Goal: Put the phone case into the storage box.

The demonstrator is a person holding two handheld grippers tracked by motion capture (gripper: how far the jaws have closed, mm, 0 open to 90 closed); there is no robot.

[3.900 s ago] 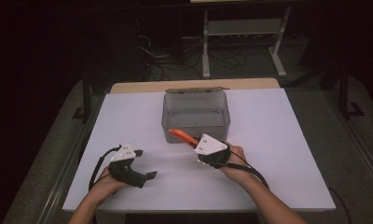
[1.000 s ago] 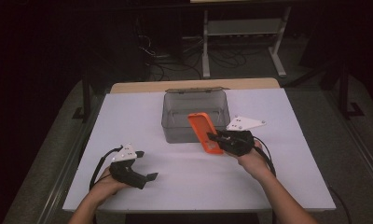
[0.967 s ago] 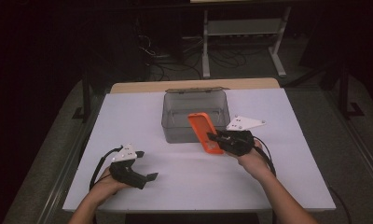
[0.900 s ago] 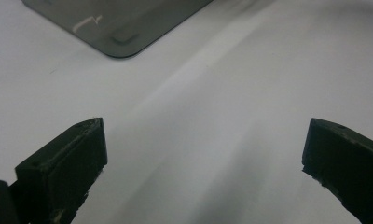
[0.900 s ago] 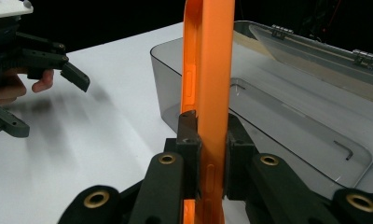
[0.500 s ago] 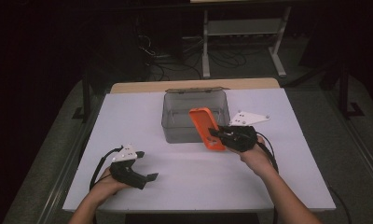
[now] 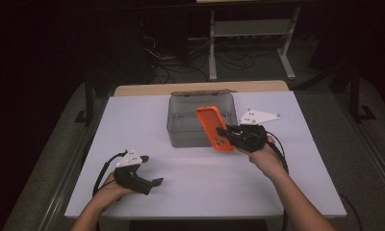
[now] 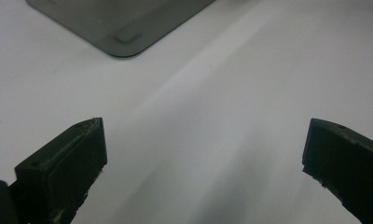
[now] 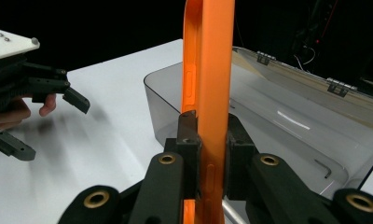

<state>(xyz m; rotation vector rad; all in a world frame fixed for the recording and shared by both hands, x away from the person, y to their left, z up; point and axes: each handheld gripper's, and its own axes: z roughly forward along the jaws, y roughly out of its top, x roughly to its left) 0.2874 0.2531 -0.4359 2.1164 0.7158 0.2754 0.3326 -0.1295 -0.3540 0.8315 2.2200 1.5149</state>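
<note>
Right tool (image 7: 225,131) clenched on orange phone case (image 7: 213,128), gripped at lower end, jaws flat against both faces. Case held aloft at the front right corner of clear plastic bin (image 7: 181,132), partly over the rim; long axis tilted, upper end leaning away over the bin. Bin interior just beyond the case; short forward-and-down move judged sufficient. Left tool (image 7: 154,182) released, jaws wide apart, resting low on white counter (image 7: 190,178), well apart from the bin.

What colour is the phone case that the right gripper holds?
The phone case is orange; the right gripper view shows it best, clamped edge-on.
</note>
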